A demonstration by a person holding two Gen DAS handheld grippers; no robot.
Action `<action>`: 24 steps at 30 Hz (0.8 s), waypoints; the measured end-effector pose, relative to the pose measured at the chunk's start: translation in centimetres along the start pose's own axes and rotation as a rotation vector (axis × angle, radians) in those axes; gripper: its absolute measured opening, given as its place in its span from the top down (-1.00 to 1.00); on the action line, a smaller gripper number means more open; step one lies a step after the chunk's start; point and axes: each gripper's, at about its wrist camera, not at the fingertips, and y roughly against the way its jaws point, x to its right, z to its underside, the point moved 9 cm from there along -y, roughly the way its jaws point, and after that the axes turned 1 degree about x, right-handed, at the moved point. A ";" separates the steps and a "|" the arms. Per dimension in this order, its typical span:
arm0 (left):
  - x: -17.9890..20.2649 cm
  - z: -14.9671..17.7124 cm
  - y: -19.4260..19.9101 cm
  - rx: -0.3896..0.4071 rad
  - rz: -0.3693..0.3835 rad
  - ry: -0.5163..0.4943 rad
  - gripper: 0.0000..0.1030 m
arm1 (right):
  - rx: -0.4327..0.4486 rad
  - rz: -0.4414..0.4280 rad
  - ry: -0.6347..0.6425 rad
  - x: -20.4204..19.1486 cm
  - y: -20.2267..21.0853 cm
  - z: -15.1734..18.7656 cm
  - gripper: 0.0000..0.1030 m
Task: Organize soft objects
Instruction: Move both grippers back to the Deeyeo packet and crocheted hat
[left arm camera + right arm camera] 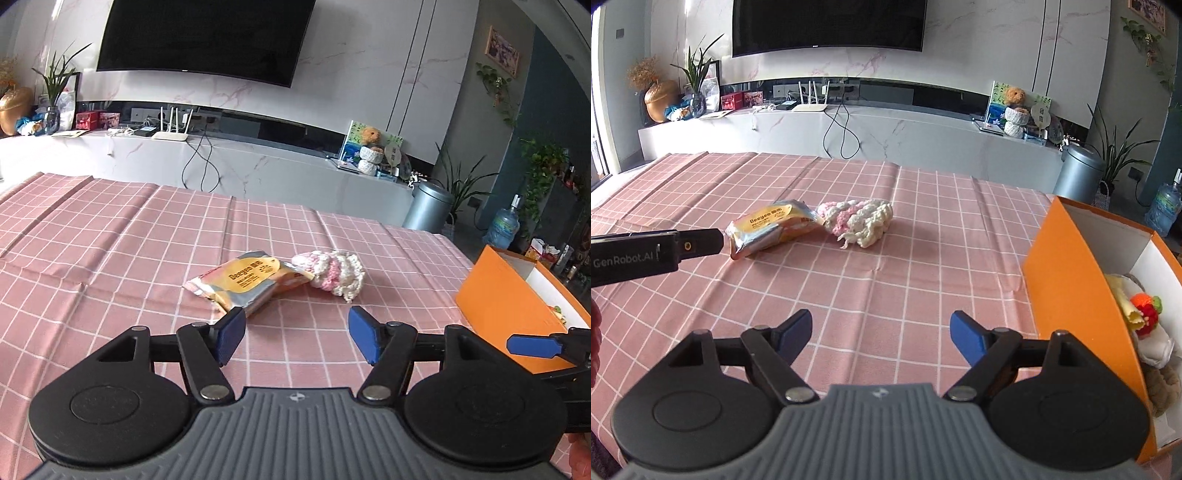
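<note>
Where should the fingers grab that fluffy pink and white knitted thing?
Probably across the middle of the pink and white knitted piece, coming down from above. It lies flat on the tablecloth as a long, lumpy bundle, so its narrow width should fit between open fingers. Its left end touches the snack packet, so stay toward the right.

One snack packet (245, 282), one crocheted piece (334, 273)

on the table (886, 295) a packet (772, 226) lay left of and touching a knitted piece (858, 221), a box (1067, 273) with soft things in it (1145, 317) stood at the right edge, and a tv (827, 26) hung on the wall behind.
</note>
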 end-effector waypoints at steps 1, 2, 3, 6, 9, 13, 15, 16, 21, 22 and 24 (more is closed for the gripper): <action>-0.3 0.1 -0.2 -0.003 -0.001 0.006 -0.48 | -0.008 -0.001 0.002 -0.2 -0.5 0.0 -0.57; -0.7 0.2 -0.4 -0.005 -0.007 0.014 -0.49 | -0.015 -0.003 0.004 -0.3 -0.9 0.0 -0.57; -1.0 0.3 -0.6 -0.005 -0.014 0.017 -0.49 | -0.020 -0.005 0.006 -0.5 -1.4 0.1 -0.57; -1.7 0.4 -1.2 -0.001 -0.023 0.001 -0.51 | -0.035 -0.015 0.013 -0.9 -2.7 0.0 -0.57; -2.4 0.4 -2.0 0.001 -0.029 -0.013 -0.57 | -0.042 -0.018 0.023 -1.3 -4.0 -0.3 -0.57; -3.2 0.3 -3.1 -0.003 -0.046 -0.035 -0.60 | -0.048 -0.027 0.027 -1.7 -5.6 -0.8 -0.57; -3.4 0.2 -3.6 0.001 -0.049 -0.057 -0.62 | -0.048 -0.028 0.039 -1.8 -6.4 -1.1 -0.57; -3.6 0.1 -3.9 0.002 -0.048 -0.064 -0.63 | -0.046 -0.029 0.043 -1.9 -6.8 -1.3 -0.57; -4.1 -0.1 -5.2 -0.005 -0.048 -0.080 -0.68 | -0.032 -0.037 0.048 -2.1 -8.5 -2.7 -0.57; -4.2 -0.1 -5.5 -0.008 -0.048 -0.085 -0.68 | -0.028 -0.040 0.047 -2.1 -8.7 -2.9 -0.57; -4.3 -0.2 -6.0 -0.012 -0.050 -0.097 -0.69 | -0.016 -0.039 0.047 -2.2 -9.3 -3.5 -0.56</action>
